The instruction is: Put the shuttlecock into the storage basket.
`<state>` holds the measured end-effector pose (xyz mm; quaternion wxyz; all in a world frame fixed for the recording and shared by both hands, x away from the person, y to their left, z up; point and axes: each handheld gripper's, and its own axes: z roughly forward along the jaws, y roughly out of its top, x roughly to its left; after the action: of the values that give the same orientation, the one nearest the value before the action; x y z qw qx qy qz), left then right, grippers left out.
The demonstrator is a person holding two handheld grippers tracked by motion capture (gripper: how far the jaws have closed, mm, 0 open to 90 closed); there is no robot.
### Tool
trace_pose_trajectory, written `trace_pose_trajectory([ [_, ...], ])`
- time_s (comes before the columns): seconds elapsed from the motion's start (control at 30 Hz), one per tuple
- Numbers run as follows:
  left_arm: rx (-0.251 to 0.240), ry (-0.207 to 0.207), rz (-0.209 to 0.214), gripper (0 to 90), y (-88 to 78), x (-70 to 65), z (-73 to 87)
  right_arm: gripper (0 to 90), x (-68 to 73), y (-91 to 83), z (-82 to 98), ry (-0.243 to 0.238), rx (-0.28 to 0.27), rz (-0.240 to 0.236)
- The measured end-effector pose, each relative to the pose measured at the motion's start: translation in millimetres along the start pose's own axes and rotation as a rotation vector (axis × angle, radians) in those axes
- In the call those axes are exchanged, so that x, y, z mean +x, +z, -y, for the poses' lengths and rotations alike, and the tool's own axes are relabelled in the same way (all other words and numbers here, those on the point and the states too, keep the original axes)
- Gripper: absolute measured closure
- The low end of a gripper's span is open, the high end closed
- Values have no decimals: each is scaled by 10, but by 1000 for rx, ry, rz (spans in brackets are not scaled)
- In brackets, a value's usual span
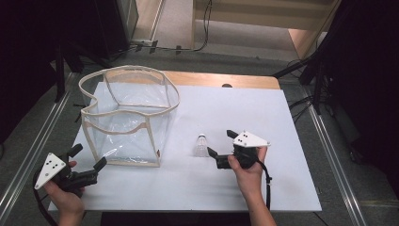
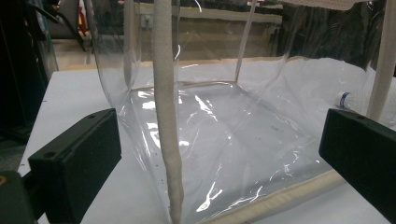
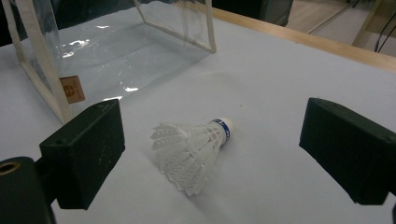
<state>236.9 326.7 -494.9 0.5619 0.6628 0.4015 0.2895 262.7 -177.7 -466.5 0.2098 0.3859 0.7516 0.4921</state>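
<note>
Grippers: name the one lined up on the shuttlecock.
The right gripper: the shuttlecock lies on its side between its open jaws. The left gripper faces the clear bag instead.

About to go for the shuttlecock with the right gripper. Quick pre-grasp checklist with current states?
1. Right gripper open, black fingers wide apart: ok.
2. Shuttlecock lies between those fingers, untouched: ok.
3. Shuttlecock on its side on the white table, cork end pointing away: ok.
4. Path around it clear; clear bag stands apart to one side: ok.
5. Left gripper open, facing the bag, gripping nothing: ok.
6. Bag mouth open at top: ok.
</note>
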Motion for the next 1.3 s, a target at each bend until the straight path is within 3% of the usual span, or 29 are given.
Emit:
trace_pose_trajectory([
  [0.23,-1,-2,1,0,0,1,0,55,62,123,23,-9,59,13],
  [0.3,1,0,1,0,0,1,0,154,93,143,41,-6,66,35],
  [0.43,-1,-2,1,0,-1,1,0,258,87,165,88,38,56,33],
  [0.57,-3,-4,3,0,-1,4,1,338,110,232,155,40,95,61],
  [0.77,-5,-9,2,0,-2,5,1,437,147,321,223,46,137,59],
  [0.97,-7,-11,1,0,-2,7,1,513,191,414,246,26,181,110],
  [1.3,-8,-11,-1,0,-4,11,1,606,229,589,273,69,218,192],
])
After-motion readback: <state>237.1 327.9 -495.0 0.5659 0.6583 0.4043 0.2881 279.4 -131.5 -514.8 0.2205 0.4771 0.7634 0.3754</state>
